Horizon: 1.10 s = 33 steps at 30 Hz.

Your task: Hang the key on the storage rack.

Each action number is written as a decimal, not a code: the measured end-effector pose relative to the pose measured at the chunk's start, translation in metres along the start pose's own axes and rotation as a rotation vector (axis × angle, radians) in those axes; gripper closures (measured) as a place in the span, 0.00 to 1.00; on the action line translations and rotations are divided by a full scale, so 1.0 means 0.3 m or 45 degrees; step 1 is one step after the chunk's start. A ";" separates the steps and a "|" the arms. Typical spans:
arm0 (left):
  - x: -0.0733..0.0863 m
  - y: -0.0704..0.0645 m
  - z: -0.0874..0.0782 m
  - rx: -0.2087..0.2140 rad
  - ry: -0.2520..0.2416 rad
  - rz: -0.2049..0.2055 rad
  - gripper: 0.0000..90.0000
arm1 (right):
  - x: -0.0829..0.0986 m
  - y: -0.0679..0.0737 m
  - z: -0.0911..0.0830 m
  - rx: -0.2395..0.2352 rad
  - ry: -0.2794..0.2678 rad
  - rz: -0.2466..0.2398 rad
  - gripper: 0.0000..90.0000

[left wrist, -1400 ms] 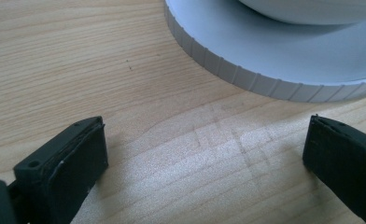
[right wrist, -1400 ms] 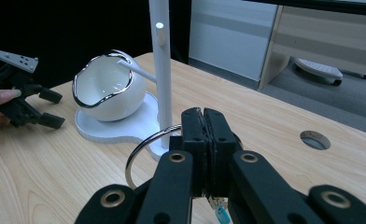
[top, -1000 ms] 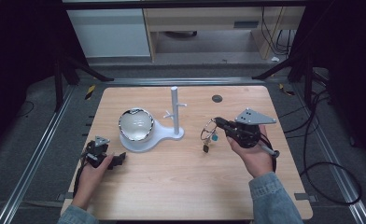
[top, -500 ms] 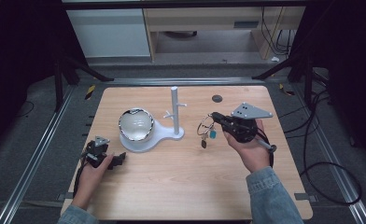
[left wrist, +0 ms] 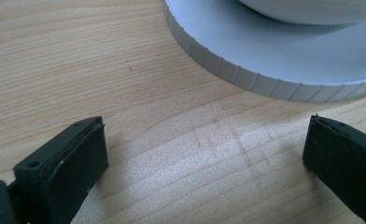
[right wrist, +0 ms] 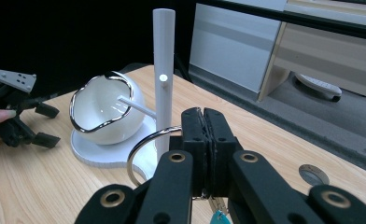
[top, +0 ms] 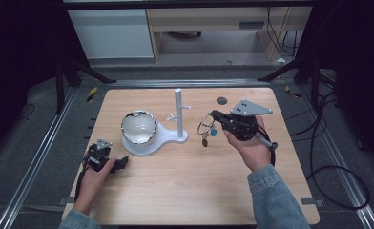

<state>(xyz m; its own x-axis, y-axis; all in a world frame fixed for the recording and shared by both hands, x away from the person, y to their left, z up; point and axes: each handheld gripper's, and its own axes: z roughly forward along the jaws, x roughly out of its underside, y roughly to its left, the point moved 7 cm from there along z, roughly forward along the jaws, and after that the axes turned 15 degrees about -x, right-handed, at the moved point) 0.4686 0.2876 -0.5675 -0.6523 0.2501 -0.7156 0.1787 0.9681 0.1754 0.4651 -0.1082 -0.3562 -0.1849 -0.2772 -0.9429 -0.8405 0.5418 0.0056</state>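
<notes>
**Key ring held beside the white stand**

Over the wooden table [top: 175, 191], the high view shows the right gripper [top: 215, 116] lifted in the person's right hand [top: 252, 145], its jaws pinched on a metal key ring [top: 205, 125] with small tags hanging below, just right of the white post [top: 178, 112]. The white bowl [top: 138, 127] sits on the stand's round base [top: 147, 145]. The left gripper [top: 120, 161] rests low near the table's left edge.

From the left gripper view, both jaws stand wide apart above bare wood, with the ribbed base [left wrist: 246, 74] ahead.

Along the right gripper view, the jaws are closed together on the key ring [right wrist: 141, 151], the post [right wrist: 163, 79] just behind it and the bowl [right wrist: 104, 112] beyond.
</notes>
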 end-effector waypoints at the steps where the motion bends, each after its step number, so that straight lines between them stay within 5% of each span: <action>1: 0.000 0.000 0.000 0.000 0.000 0.000 0.00 | -0.002 -0.001 0.003 0.001 0.002 -0.001 0.99; 33: 0.000 0.000 0.000 0.000 0.000 0.001 0.00 | -0.153 -0.023 0.130 -0.035 0.031 -0.069 0.99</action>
<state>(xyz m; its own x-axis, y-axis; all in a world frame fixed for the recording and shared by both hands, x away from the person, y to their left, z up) 0.4686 0.2876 -0.5675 -0.6520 0.2505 -0.7157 0.1792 0.9680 0.1756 0.4992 -0.0684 -0.3260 -0.1506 -0.3252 -0.9336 -0.8632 0.5036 -0.0362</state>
